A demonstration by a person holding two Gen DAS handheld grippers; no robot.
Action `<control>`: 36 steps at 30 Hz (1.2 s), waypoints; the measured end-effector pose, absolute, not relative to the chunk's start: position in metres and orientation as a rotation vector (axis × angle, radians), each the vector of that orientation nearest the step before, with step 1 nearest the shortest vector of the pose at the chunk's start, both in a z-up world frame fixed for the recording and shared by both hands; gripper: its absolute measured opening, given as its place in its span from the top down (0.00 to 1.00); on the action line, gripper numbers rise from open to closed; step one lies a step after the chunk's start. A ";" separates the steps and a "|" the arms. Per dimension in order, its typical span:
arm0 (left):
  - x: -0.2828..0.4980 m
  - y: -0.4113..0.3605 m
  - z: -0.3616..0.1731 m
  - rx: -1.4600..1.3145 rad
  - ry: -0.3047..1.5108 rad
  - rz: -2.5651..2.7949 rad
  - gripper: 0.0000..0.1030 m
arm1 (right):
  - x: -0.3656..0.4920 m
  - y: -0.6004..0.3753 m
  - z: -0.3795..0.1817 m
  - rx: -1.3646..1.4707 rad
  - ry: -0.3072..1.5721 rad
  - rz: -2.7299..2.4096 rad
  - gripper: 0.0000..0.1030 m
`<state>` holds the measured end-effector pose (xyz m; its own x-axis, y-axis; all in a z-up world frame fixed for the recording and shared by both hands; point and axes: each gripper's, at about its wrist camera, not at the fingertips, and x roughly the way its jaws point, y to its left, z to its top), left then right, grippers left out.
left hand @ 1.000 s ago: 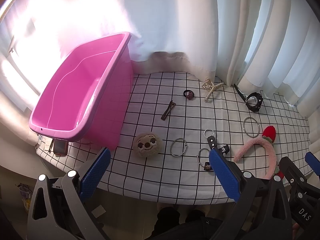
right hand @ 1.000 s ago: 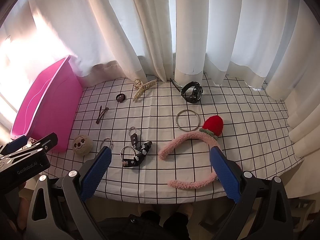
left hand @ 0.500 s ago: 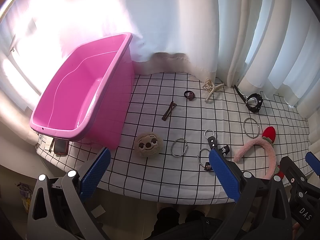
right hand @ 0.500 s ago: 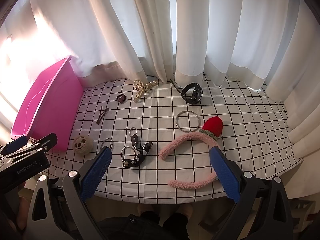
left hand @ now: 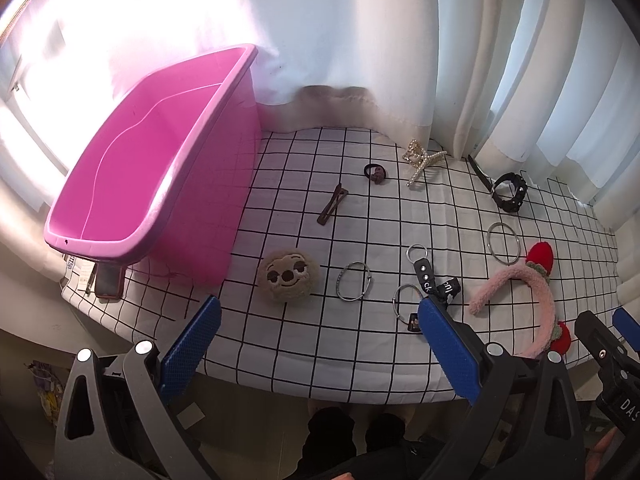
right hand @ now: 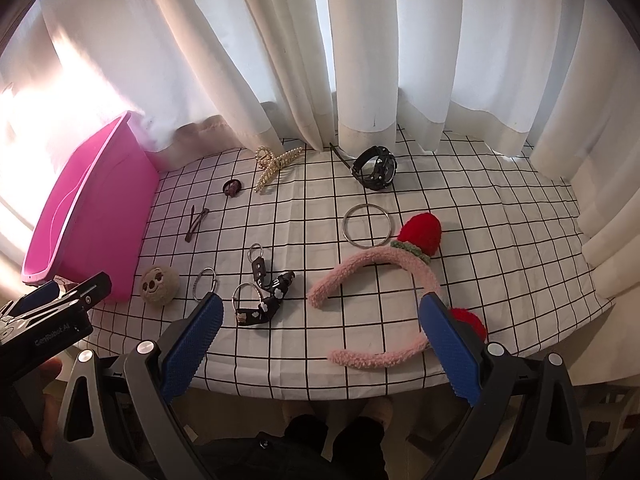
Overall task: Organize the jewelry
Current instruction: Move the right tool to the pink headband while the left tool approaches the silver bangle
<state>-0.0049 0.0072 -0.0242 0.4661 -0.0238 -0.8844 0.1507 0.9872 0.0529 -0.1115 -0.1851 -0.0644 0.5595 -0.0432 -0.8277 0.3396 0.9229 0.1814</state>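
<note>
Accessories lie on the checked tablecloth [left hand: 304, 208]. A pink fuzzy headband [right hand: 404, 268] with a red strawberry lies at the right, with a silver bangle [right hand: 368, 226] and a black watch [right hand: 376, 168] behind it. A pearl claw clip [right hand: 276, 168], a brown hair clip [left hand: 333, 209], a thin bracelet [left hand: 354, 281], a key ring with strap [left hand: 424, 268] and a plush sloth face [left hand: 290, 274] lie further left. The empty pink bin [left hand: 148, 168] stands at the left. My left gripper [left hand: 316, 336] and right gripper [right hand: 320, 332] are open and empty above the near table edge.
White curtains [right hand: 360, 60] hang behind the table. A phone [left hand: 109, 282] and paper lie under the bin's near corner. A dark hair tie [left hand: 375, 173] lies near the claw clip. The person's feet show below the table edge.
Both views have shifted only slightly; nothing on the table has moved and both grippers stay open.
</note>
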 end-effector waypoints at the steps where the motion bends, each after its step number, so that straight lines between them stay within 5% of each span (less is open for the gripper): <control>1: -0.005 0.009 -0.030 0.116 1.092 -0.115 0.06 | -0.115 -0.189 -0.069 0.348 0.953 -0.231 0.09; 18: -0.008 -0.016 -0.133 0.100 1.109 -0.183 0.06 | -0.165 -0.280 -0.169 0.312 0.970 -0.361 0.09; 36: 0.024 -0.021 -0.182 0.063 1.083 -0.100 0.06 | -0.117 -0.295 -0.227 0.268 1.037 -0.312 0.09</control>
<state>0.0243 -0.0207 -0.1816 0.4650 -0.0502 -0.8839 0.1119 0.9937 0.0025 -0.1167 -0.2950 -0.2272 0.4721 -0.1264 -0.8724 0.3768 0.9236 0.0701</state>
